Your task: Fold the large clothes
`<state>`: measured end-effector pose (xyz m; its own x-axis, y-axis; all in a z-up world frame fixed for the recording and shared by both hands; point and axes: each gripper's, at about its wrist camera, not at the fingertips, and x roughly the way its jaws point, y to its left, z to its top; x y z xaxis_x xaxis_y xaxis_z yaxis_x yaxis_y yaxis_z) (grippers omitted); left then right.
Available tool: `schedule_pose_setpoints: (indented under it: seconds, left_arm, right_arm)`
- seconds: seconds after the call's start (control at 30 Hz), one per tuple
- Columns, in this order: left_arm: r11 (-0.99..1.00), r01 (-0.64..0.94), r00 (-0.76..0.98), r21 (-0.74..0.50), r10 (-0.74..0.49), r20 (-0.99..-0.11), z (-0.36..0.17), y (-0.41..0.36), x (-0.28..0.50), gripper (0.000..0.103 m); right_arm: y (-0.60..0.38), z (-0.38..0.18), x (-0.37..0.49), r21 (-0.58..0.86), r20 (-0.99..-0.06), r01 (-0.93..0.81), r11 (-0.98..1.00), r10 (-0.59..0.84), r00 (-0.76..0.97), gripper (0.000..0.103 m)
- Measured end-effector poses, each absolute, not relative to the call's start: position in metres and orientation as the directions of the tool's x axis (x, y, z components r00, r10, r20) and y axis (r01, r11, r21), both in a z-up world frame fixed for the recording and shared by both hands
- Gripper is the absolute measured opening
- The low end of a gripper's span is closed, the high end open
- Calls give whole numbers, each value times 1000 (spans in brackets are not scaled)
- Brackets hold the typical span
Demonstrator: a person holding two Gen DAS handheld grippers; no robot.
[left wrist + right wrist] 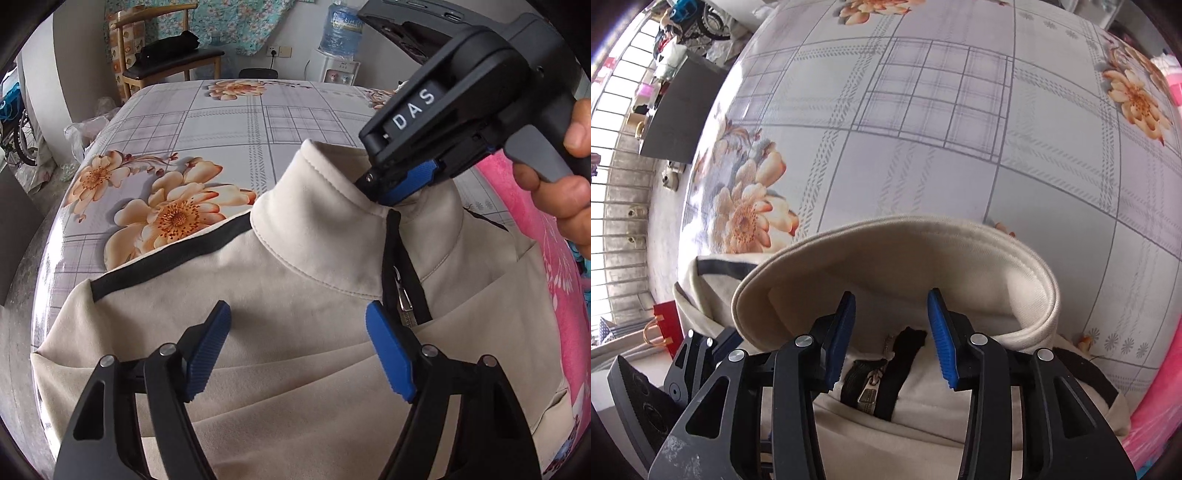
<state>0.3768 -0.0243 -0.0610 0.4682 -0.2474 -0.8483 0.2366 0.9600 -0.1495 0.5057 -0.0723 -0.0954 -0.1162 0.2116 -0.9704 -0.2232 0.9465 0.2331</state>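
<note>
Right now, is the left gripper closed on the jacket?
No, the left gripper has its blue pads spread wide apart above the cream jacket, gripping no cloth.

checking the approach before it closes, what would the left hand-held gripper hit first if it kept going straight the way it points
Most likely the cream jacket itself: the left hand-held gripper stands open over its chest panel, beside the zipper, with nothing visible in between. How near the cloth is cannot be judged.

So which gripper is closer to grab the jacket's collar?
The right gripper: its tips sit at the collar above the zipper. The left gripper hovers open lower, over the jacket's chest.
</note>
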Motion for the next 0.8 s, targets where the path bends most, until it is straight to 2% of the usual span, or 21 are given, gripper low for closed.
schedule_pose_setpoints:
  seconds: [0.13, 0.23, 0.37, 0.53, 0.8]
  left_arm:
    - [962, 243, 499, -127, -236, -833, -63, -27, 376, 74]
    - [962, 249, 519, -114, -232, -823, -65, -28, 373, 74]
    - [958, 241, 530, -156, -265, -806, -65, -22, 371, 74]
    - [963, 242, 546, -115, -233, -805, -66, -27, 369, 74]
    - [959, 235, 546, -155, -262, -796, -66, -22, 369, 74]
  right_arm:
    - [-69, -93, 494, 209, -975, -255, 944, 180, -131, 41]
    - [-71, -89, 484, 324, -937, -223, 919, 280, -207, 42]
    - [-69, -72, 467, 333, -940, -269, 904, 297, -166, 42]
    - [-70, -60, 479, 238, -970, -287, 928, 243, -18, 42]
    - [-61, -102, 505, 153, -988, -289, 945, 152, -27, 42]
